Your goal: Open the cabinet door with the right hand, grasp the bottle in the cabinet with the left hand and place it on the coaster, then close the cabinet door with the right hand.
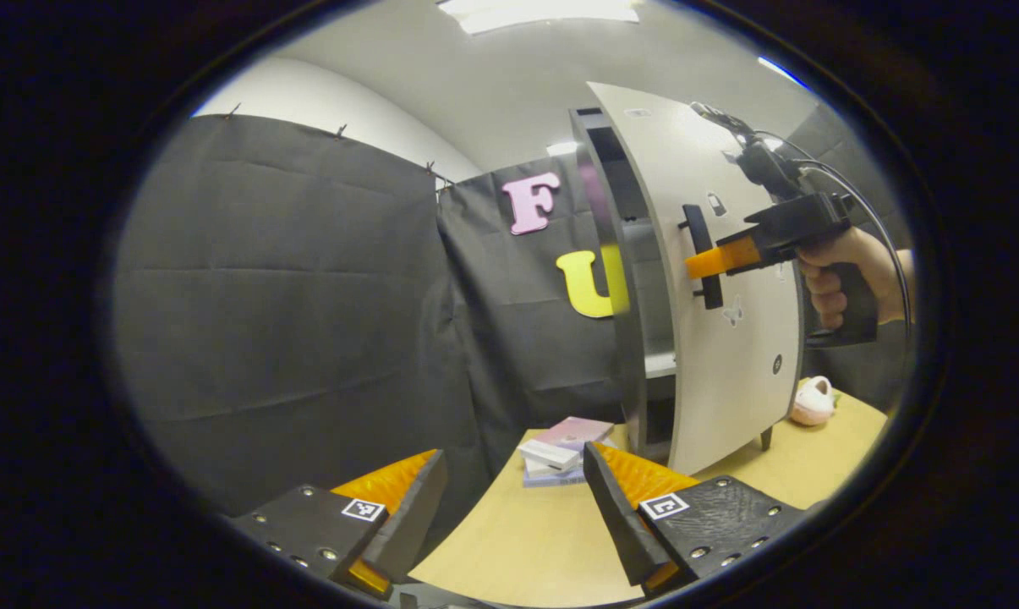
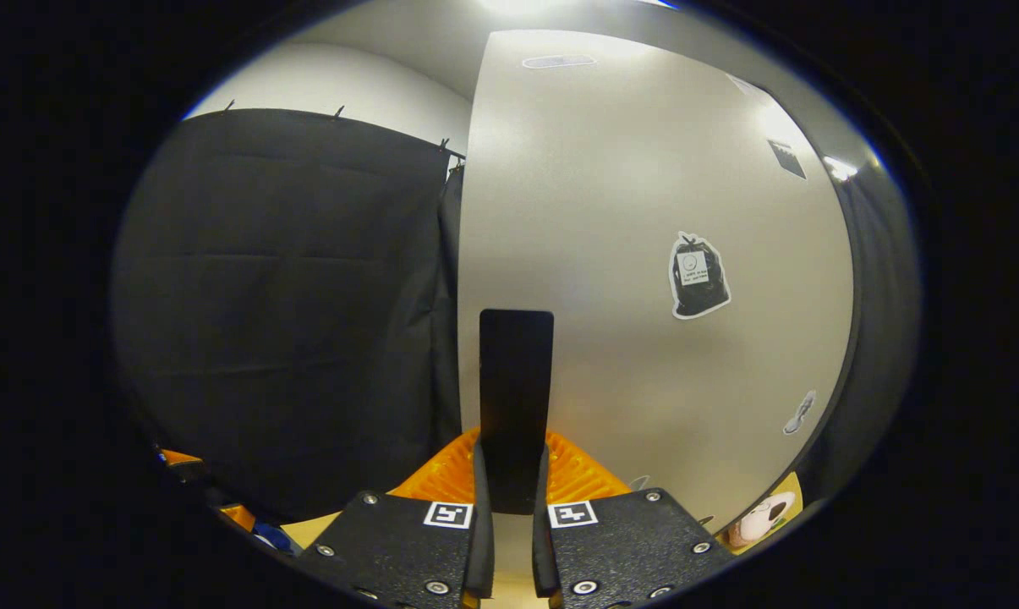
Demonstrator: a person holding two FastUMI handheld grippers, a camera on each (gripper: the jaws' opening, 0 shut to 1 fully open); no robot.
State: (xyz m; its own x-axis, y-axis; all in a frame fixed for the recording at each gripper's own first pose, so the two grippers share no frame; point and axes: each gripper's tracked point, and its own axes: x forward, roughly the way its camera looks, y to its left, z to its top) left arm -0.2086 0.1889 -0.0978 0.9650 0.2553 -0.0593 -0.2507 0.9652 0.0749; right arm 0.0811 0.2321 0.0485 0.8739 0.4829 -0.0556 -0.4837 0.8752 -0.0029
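The right gripper (image 2: 510, 474) is pinching the black door handle (image 2: 516, 397), both fingers pressing on its flat sides, and in the left gripper view that same gripper (image 1: 697, 265) is reaching the handle (image 1: 702, 255) with a hand (image 1: 847, 275) wrapping its grip. The cabinet door (image 1: 720, 279) is standing partly ajar, a dim shelf showing behind its edge; the bottle cannot be made out inside. The left gripper (image 1: 513, 499) is hovering with fingers spread, gripping nothing, above the wooden table (image 1: 517, 541). Stacked books (image 1: 560, 452) are lying near the cabinet's foot.
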